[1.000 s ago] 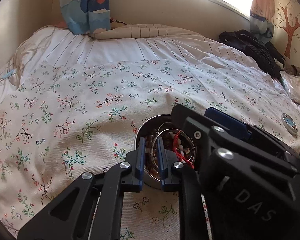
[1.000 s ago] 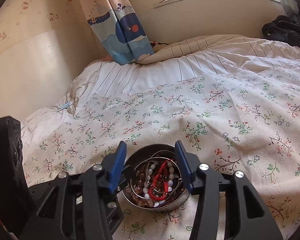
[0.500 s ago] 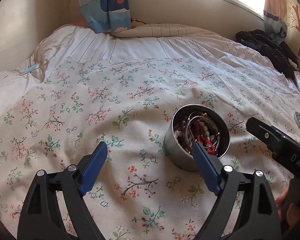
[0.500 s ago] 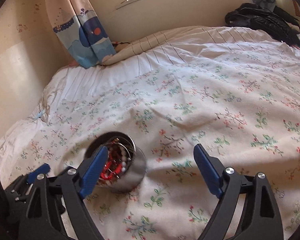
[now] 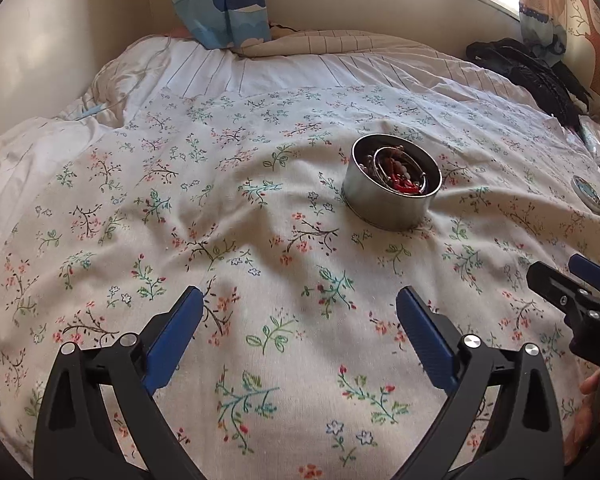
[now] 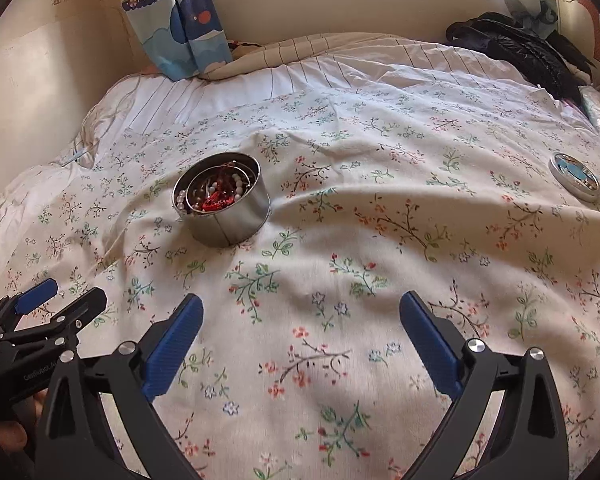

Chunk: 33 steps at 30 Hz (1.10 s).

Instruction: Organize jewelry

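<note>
A round silver tin [image 5: 384, 210] stands upright on the flowered bedspread, holding a tangle of jewelry [image 5: 400, 178]: red beads, pearls and metal bangles. The right wrist view shows the same tin [image 6: 228, 224] and its jewelry [image 6: 216, 196] to the upper left. My left gripper [image 5: 298, 294] hangs over bare bedspread, well short of the tin, its jaws opening wide with nothing between them. My right gripper [image 6: 301, 299] is likewise opening and empty, with the tin off to its left. The tin's lid [image 6: 575, 176], silver with a blue picture, lies far right on the bedspread.
The flowered bedspread [image 5: 220, 200] covers a bed set against a cream wall on the left. A black jacket [image 6: 516, 52] lies at the back right corner. A blue curtain [image 6: 180, 20] hangs behind the pillows, under the window. A hand shows at each gripper's handle.
Both grippers let go of the tin and drew back from it, the left one leftward and the right one rightward. Their jaws went from nearly closed around the tin to wide apart.
</note>
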Available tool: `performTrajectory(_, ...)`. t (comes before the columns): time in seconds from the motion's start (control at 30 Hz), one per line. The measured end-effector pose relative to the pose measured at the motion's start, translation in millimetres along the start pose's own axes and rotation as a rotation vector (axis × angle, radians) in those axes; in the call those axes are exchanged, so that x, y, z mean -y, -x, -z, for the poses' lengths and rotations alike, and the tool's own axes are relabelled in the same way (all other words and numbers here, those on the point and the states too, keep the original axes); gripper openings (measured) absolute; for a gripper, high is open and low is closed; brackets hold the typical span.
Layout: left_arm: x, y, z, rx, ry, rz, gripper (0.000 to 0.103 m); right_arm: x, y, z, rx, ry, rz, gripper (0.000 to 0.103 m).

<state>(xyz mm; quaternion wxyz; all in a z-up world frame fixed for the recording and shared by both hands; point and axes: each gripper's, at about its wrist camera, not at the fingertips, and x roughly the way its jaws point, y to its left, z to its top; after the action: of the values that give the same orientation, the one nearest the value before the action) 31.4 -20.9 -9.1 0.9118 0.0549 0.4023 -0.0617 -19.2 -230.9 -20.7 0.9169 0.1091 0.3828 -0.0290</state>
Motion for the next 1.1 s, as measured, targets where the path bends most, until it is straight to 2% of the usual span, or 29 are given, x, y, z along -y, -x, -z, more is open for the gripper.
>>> performTrajectory(0.17, 7, 19, 11, 0.017, -0.026, 0.041, 0.094, 3, 15, 8, 0.016, -0.006, 0.013, 0.095)
performTrajectory(0.4, 19, 50, 25, 0.079, -0.096, 0.038, 0.095, 2, 35, 14, 0.045, -0.002, 0.037, 0.095)
performTrajectory(0.73, 13, 75, 30, 0.129, -0.066, 0.043, 0.096, -5, 50, 19, 0.054, 0.029, 0.068, 0.096)
performTrajectory(1.1, 2, 76, 30, 0.115, -0.025, 0.052, 0.096, -1, 69, 21, 0.114, 0.002, 0.078, 0.096)
